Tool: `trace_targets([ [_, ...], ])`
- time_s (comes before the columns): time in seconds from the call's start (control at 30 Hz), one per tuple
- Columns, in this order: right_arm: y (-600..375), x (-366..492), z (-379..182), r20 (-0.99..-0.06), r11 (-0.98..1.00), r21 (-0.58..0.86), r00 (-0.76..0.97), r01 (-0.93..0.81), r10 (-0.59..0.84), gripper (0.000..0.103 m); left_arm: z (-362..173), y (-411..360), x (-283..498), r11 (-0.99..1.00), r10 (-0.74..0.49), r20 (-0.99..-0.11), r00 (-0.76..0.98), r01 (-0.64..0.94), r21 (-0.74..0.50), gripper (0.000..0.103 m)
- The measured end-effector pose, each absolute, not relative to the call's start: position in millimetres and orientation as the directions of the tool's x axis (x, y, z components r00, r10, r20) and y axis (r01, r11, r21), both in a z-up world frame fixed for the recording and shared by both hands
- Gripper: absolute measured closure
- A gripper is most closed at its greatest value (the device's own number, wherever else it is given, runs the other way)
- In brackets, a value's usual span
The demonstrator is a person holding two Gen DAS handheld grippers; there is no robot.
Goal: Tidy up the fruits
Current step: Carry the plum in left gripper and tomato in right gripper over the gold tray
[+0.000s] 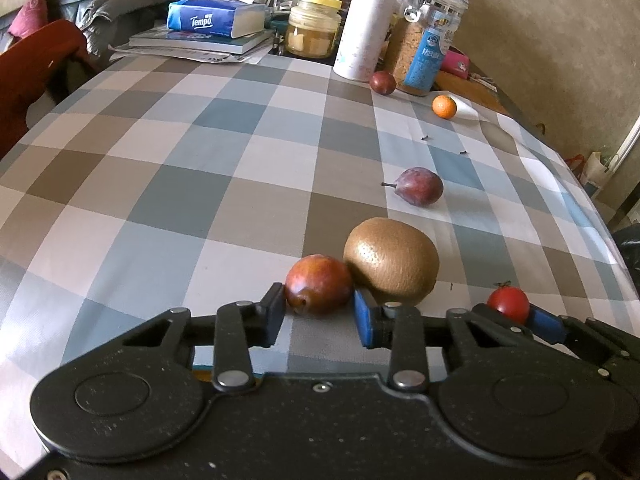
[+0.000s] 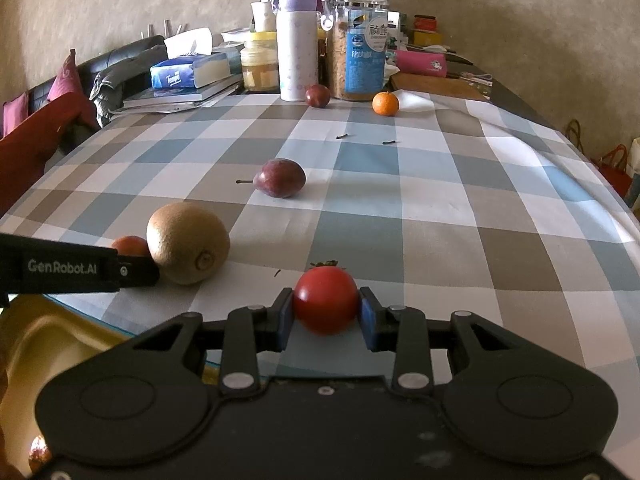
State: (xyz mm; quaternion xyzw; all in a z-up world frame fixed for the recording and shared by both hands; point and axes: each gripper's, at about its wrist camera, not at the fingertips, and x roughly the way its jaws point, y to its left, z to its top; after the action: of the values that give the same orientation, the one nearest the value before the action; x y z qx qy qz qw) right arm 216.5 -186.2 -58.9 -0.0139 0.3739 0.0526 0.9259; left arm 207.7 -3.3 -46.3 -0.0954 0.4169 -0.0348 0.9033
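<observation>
My left gripper (image 1: 319, 316) is open around a small red-brown plum (image 1: 319, 289) that rests on the checked tablecloth, touching a brown kiwi (image 1: 391, 261); its left pad touches the plum, its right pad stands slightly apart. My right gripper (image 2: 326, 316) is shut on a red cherry tomato (image 2: 326, 300), also seen in the left wrist view (image 1: 509, 303). A dark purple plum (image 2: 280, 178) lies mid-table. Another dark plum (image 2: 318, 96) and a small orange (image 2: 385, 103) lie far back. The kiwi (image 2: 188, 243) shows left of my right gripper.
A yellow tray (image 2: 52, 344) sits below the table's near-left edge. At the back stand a white flask (image 2: 297, 46), a clip-top jar (image 2: 356, 44), a yellow-lidded jar (image 2: 260, 62), a tissue pack (image 2: 188, 72) on books. A sofa lies left.
</observation>
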Motion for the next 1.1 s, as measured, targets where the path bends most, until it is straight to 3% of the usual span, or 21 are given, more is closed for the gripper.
trace_targets([
  [1.1, -209, 218, -49, -0.631, 0.996, 0.083, 0.775, 0.023, 0.034, 0.07, -46, -2, 207, 0.977, -0.158, -0.744, 0.65, -0.005, -0.211, 0.059],
])
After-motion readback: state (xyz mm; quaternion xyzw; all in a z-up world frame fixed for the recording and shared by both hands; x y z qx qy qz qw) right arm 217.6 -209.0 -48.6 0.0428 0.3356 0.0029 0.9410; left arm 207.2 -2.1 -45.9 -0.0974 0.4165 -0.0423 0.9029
